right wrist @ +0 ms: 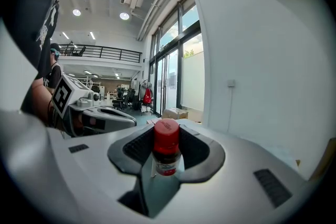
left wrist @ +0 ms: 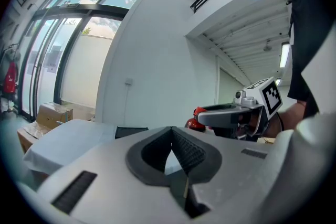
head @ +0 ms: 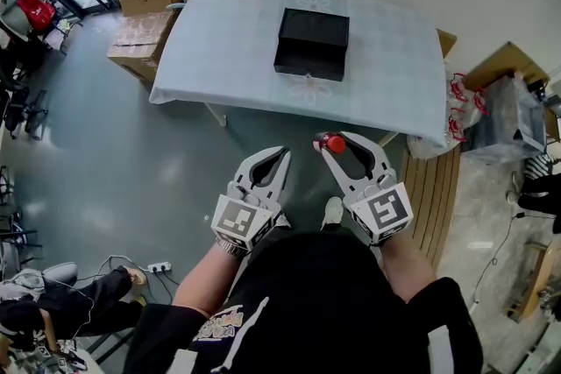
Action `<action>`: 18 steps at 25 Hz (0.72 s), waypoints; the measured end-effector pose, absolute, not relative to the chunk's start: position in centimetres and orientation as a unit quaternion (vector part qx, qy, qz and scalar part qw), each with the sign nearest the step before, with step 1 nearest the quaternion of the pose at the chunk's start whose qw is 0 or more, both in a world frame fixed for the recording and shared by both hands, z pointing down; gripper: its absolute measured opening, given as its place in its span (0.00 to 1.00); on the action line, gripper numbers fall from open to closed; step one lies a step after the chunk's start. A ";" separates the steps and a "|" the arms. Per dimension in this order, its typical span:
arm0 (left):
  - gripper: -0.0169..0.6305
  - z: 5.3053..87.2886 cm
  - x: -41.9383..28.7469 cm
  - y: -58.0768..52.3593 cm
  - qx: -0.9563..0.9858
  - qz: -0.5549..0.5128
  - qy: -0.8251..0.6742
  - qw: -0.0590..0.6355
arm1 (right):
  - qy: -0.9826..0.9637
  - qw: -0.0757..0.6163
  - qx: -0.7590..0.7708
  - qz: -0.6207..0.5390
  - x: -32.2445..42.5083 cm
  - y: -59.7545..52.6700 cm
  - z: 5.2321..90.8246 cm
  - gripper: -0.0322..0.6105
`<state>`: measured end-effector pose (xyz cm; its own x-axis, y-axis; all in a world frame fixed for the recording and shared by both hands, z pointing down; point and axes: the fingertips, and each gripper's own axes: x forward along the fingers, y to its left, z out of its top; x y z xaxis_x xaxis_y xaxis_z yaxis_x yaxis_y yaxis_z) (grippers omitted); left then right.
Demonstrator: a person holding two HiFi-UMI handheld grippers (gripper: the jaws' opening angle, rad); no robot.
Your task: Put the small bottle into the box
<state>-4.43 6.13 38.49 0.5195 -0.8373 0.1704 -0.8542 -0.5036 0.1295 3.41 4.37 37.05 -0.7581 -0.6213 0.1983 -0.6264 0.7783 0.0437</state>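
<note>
Holding one small bottle point(right wrist: 166, 148): right hand-held gripper point(head: 340, 141); one box point(head: 311, 44) on table point(head: 219, 48).

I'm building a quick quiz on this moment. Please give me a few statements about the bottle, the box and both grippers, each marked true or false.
1. The right gripper is clamped on the small bottle. True.
2. The bottle's cap is blue. False: it is red.
3. The left gripper has its jaws together with nothing between them. True.
4. The black box stands on the floor. False: it stands on the table, on its light cloth.
5. The bottle lies inside the box. False: it is in the right gripper, held short of the table's near edge.
</note>
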 end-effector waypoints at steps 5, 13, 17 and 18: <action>0.04 38.6 -6.5 6.1 0.868 0.043 -0.486 0.094 | -0.937 0.101 0.334 0.014 1.4 4.3 37.1 0.28; 0.04 39.2 -9.6 5.7 0.874 0.039 -0.475 0.095 | -0.933 0.104 0.344 0.021 -1.7 3.8 37.6 0.28; 0.04 39.7 -11.1 5.6 0.881 0.028 -0.463 0.093 | -0.931 0.101 0.350 0.023 -3.5 3.6 37.8 0.28; 0.04 39.8 -11.3 5.6 0.883 0.026 -0.460 0.091 | -0.930 0.100 0.352 0.023 -3.9 3.5 37.9 0.28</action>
<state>-11.34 5.59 39.81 0.5763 -0.8070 0.1295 -0.8164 -0.5612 0.1360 -3.89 3.53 37.91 -0.7320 -0.6508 0.2017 -0.6601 0.7507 0.0267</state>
